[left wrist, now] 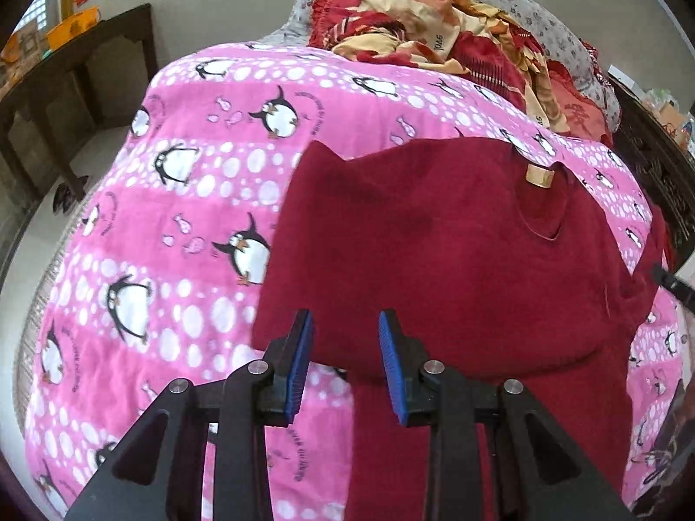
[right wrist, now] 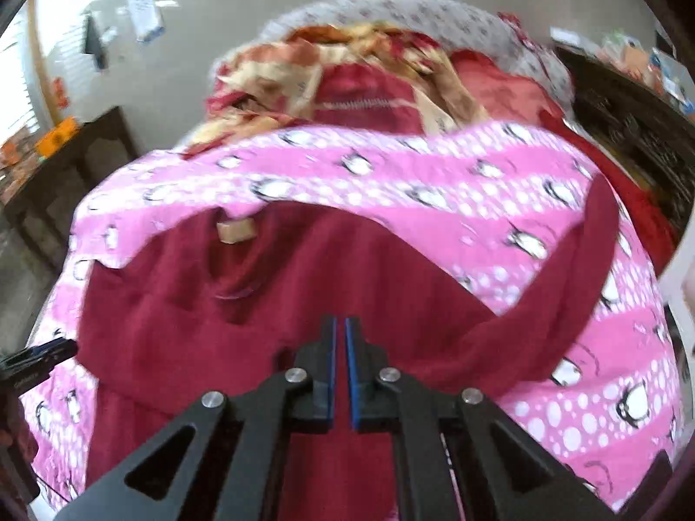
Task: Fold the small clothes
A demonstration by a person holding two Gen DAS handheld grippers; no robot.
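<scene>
A dark red sweater (left wrist: pixel 434 239) lies spread on a pink penguin-print blanket (left wrist: pixel 182 199), its neck with a tan label (left wrist: pixel 540 176) toward the far right. My left gripper (left wrist: pixel 346 330) is open just above the sweater's near left edge and holds nothing. In the right wrist view the same sweater (right wrist: pixel 260 282) lies below, with one sleeve (right wrist: pixel 577 269) stretched up to the right over the blanket (right wrist: pixel 434 182). My right gripper (right wrist: pixel 341 330) hovers over the sweater's middle with its jaws nearly closed; a thin gap shows and no cloth is seen between them.
A heap of red and cream bedding (left wrist: pixel 434 30) and a grey floral pillow (left wrist: pixel 543 13) lie at the far end of the bed. A dark wooden table (left wrist: pixel 74 87) stands at the left; dark furniture (left wrist: pixel 651 165) lines the right.
</scene>
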